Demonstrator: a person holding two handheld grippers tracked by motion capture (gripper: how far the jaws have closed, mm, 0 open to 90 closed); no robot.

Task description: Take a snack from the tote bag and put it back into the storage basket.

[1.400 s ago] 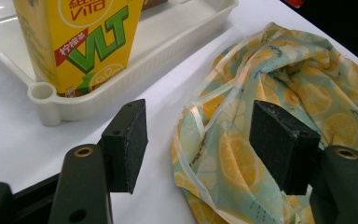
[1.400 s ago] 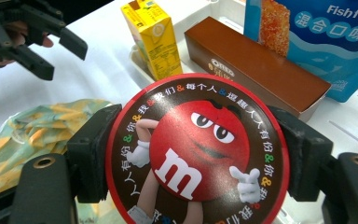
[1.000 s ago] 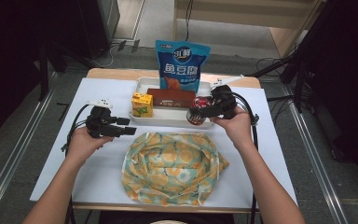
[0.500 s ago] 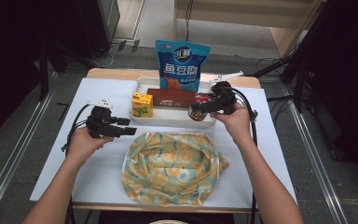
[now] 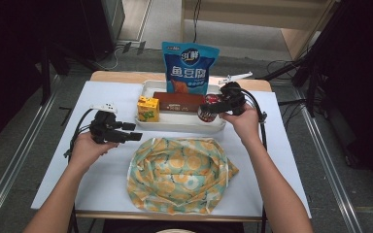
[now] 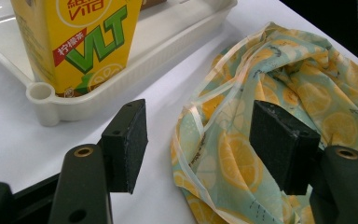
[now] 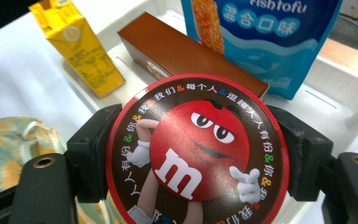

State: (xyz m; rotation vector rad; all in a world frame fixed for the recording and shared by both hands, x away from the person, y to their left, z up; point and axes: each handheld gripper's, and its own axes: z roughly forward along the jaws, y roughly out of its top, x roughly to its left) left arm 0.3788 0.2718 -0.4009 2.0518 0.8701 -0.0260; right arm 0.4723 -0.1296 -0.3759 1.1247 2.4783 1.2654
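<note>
On the white table [image 5: 102,179] my right hand [image 5: 246,124] reaches forward, its right gripper [image 7: 196,154] clamped on the m&m's tin [image 7: 196,149] above the tray [image 5: 184,122] — beyond it a "Fishtofu" bag [image 7: 265,37]. My left gripper [image 6: 205,135] rests low, jaws spread, a "VLT" carton [image 6: 81,39] ahead-left, the lemon-print cloth [image 6: 279,84] ahead.

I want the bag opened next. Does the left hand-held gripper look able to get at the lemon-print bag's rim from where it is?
Probably yes. The left hand-held gripper is open, and the lemon-print bag has its rim lying on the table just ahead of the jaws. Nothing lies between them; the tray sits off to one side.
</note>
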